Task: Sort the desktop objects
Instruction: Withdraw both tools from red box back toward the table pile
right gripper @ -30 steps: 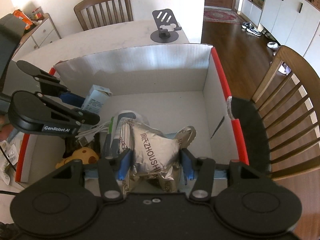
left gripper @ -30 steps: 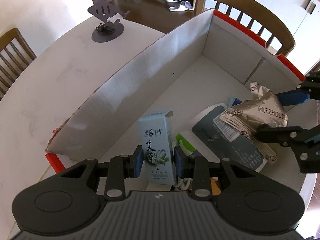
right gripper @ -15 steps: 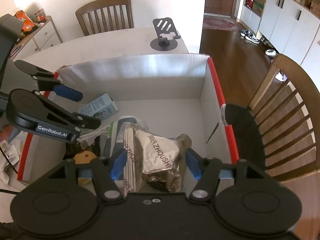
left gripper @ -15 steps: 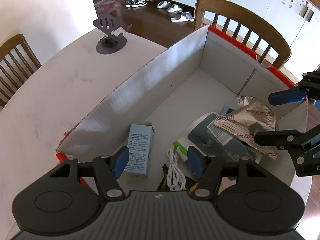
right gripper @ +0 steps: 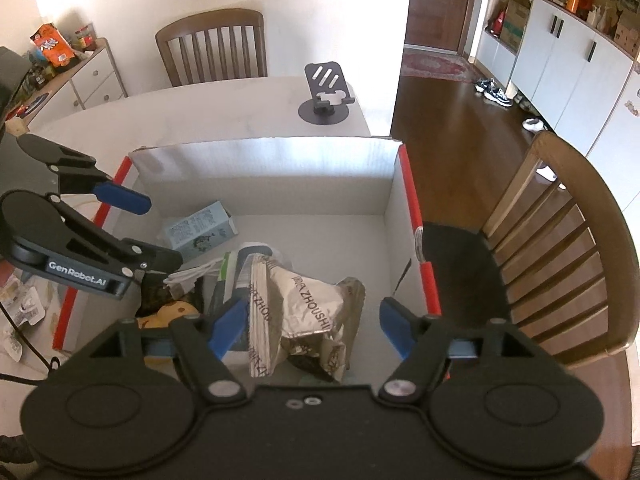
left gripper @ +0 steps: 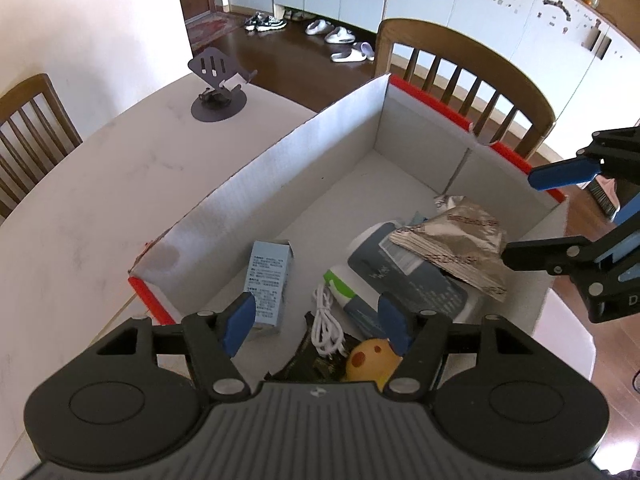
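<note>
One cardboard box (left gripper: 280, 184), holding one pale blue carton (left gripper: 269, 276) at 9 o'clock, one foil pouch (left gripper: 460, 248) at 3 o'clock, one white cable (left gripper: 329, 326), one yellow toy (left gripper: 370, 360), two wooden chairs (right gripper: 560, 248), one phone stand (left gripper: 218, 88) at 11 o'clock

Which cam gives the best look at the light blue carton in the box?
Left wrist: the light blue carton lies flat, one printed face fully visible apart from the corner behind the left gripper's finger. In the right wrist view it sits farther off, partly behind the left gripper.
</note>
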Tool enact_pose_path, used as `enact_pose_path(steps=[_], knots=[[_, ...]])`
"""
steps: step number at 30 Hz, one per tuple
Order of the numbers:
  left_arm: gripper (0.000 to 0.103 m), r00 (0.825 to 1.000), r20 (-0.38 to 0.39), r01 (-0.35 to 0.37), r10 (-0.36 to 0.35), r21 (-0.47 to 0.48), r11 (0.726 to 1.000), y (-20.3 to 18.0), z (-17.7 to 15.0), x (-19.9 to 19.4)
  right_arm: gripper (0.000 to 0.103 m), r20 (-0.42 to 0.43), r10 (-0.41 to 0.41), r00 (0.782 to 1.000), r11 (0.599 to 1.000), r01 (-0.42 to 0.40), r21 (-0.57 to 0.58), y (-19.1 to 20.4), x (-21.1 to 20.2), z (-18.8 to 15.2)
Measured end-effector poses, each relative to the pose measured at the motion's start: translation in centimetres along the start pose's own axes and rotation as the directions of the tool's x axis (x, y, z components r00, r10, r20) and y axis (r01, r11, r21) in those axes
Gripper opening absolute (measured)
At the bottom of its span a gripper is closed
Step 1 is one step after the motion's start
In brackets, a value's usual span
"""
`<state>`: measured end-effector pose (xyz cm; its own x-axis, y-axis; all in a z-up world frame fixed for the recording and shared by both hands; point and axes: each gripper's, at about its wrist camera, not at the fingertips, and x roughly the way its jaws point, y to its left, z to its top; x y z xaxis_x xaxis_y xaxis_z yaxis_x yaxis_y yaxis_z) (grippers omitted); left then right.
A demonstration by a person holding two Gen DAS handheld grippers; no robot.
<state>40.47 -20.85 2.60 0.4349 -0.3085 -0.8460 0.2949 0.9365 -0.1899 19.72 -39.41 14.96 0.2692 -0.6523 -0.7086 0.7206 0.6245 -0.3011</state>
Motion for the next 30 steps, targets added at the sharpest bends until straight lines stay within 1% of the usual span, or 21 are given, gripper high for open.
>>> enact_pose_path(steps=[11,16,22,25,30], knots=[[0.068,0.997,0.057,0.048,-0.048,-0.002,0.999,-0.7,-1.8,-4.2,0.076,0.039,0.026,0.999,1.0,-0.025,-0.012,1.9,-3.0,-0.7],[0.069,0.994,0.084,0.068,-0.068,0.004,0.998,-1.0,-3.1,-6.0,0.079,0.06,0.036,0.998,0.999,-0.035,-0.019,3.1,-4.3,-1.1],[0.069,0.99,0.107,0.094,-0.095,0.015,0.995,-1.5,-4.8,-7.8,0.08,0.077,0.043,0.996,0.999,-0.041,-0.023,4.8,-5.3,-1.6],[0.073,0.987,0.12,0.108,-0.109,0.02,0.994,-1.5,-5.8,-8.7,0.081,0.081,0.048,0.996,0.999,-0.046,-0.027,5.7,-5.7,-1.9],[0.076,0.983,0.14,0.121,-0.123,0.02,0.992,-1.3,-7.5,-10.1,0.083,0.092,0.051,0.994,0.999,-0.049,-0.017,6.9,-6.3,-2.4]])
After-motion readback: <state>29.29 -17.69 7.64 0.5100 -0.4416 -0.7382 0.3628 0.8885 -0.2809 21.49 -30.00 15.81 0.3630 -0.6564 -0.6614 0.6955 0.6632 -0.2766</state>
